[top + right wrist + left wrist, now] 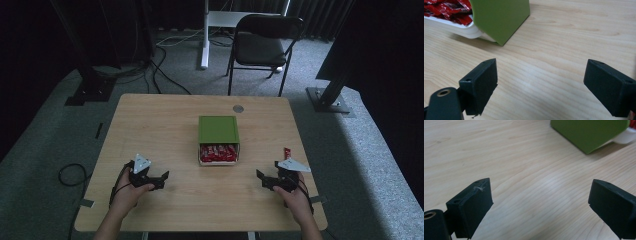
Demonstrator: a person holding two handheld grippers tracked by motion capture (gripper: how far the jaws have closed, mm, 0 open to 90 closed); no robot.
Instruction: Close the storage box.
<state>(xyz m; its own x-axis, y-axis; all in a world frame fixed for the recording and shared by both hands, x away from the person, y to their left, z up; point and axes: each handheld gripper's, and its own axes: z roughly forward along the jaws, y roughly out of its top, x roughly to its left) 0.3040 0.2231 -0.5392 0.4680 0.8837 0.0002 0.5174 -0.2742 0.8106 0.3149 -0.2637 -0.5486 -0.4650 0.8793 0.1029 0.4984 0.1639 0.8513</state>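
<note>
both your grippers, left [159, 180] and right [265, 180], rest fingers apart, empty. the green box [218, 129] sits mid-bench, its drawer [218, 161] of red packets [218, 152] pulled toward you. approach squarely.

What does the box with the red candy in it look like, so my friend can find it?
Look at the wooden table; right in its middle sits a green box. A white drawer sticks out of its near side, full of shiny red packets. Nothing else on the table is green.
</note>
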